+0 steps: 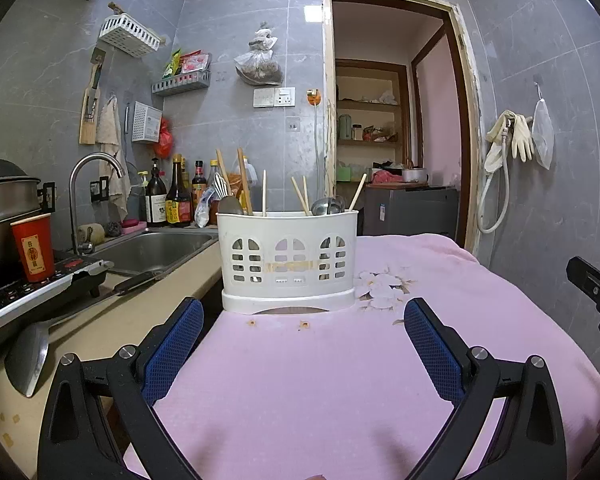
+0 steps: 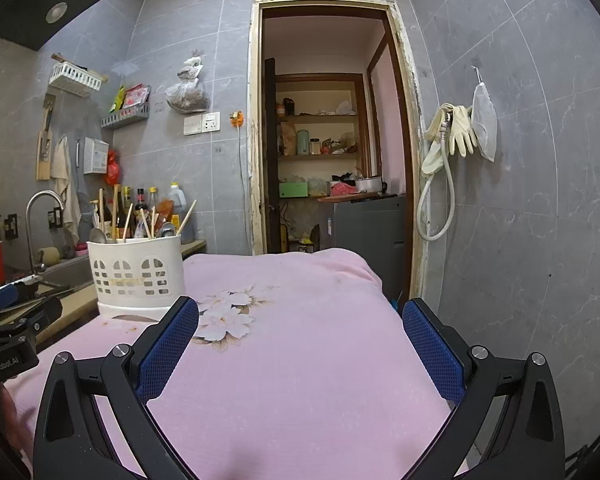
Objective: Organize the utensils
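Pink cloth [image 1: 320, 380] (flower-printed) covers the surface beside the sink [image 1: 156, 246]. At its far left edge stands the white utensil holder [image 1: 287, 260], holding chopsticks [image 1: 300, 196] and spoons [image 1: 328, 206]. Left gripper [image 1: 303, 312] and right gripper [image 2: 300, 312] hover spread wide, gripping nothing.

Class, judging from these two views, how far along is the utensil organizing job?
Done: chopsticks and spoons stand in the white holder on the pink cloth. In hand: nothing; left gripper and right gripper are open. Left: nothing loose shows on the cloth.
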`<state>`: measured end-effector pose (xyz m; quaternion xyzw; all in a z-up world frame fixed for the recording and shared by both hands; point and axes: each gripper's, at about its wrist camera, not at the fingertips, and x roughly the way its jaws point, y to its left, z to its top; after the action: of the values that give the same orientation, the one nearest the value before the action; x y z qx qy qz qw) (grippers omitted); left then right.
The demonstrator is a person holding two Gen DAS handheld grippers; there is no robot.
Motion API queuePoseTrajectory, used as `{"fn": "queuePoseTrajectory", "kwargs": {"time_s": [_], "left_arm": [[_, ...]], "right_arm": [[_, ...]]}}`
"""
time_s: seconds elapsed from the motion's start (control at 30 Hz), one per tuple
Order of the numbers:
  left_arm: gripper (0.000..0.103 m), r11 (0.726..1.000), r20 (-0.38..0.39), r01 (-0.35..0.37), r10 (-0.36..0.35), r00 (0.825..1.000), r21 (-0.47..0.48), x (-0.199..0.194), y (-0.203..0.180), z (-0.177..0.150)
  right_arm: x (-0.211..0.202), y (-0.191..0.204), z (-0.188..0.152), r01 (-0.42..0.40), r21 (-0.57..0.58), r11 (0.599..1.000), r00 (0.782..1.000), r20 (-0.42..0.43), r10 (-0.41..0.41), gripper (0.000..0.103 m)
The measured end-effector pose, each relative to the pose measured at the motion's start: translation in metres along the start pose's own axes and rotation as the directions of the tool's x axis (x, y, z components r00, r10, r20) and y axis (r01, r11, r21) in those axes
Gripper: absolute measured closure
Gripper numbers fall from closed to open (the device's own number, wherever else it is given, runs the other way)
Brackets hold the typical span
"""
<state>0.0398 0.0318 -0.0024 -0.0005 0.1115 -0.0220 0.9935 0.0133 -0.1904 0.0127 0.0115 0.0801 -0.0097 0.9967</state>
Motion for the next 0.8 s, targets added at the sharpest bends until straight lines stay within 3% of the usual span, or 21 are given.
{"fn": "queuePoseTrajectory", "kwargs": {"time_s": [0.8], "left_arm": [[0.004,1.000,-0.005,0.000,0.000,1.000,0.001,0.0006,0.0012,-0.0008]], "right_arm": [[0.0009,0.0000,-0.0026,-0.002,0.000,1.000,1.000,-0.007,0.002,0.000]]}}
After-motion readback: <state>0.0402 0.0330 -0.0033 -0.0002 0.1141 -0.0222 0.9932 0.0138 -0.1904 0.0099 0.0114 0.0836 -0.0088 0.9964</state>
